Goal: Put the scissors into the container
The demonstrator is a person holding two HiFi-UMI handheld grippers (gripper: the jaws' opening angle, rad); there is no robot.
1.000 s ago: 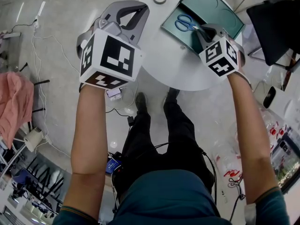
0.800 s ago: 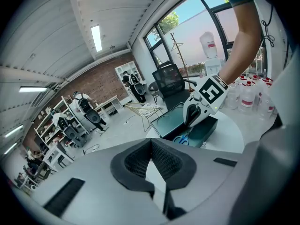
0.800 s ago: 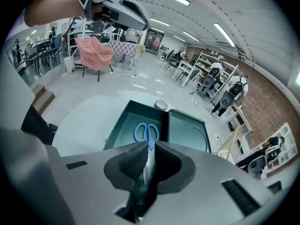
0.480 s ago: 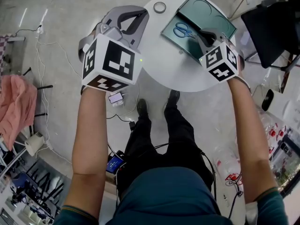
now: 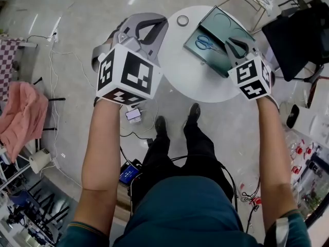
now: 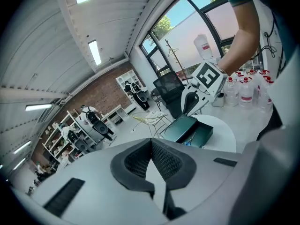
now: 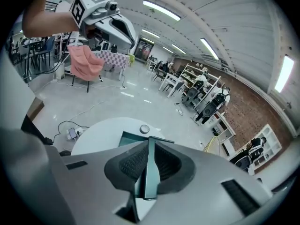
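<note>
Blue-handled scissors [image 5: 205,42] lie inside an open dark green container [image 5: 213,60] on a round white table [image 5: 185,71]. My right gripper [image 5: 231,40] hovers over the container's right part, just right of the scissors. Its jaws stand a narrow gap apart with nothing in them, and the container [image 7: 133,138] shows through that gap in the right gripper view. My left gripper [image 5: 154,22] hangs above the table's left edge, away from the container, shut and empty. The left gripper view shows the container [image 6: 185,128] with a bit of blue scissors [image 6: 189,142] in it.
A grey tape roll [image 5: 182,20] lies on the table behind the container. A black chair with dark cloth [image 5: 303,30] stands right of the table. Cables and a phone [image 5: 132,114] lie on the floor at the left, near a pink cloth [image 5: 20,117].
My right gripper has drawn back from the scissors, which stay lying in the container. The head view has shifted, so the table sits lower in the picture. The left gripper keeps its place.
</note>
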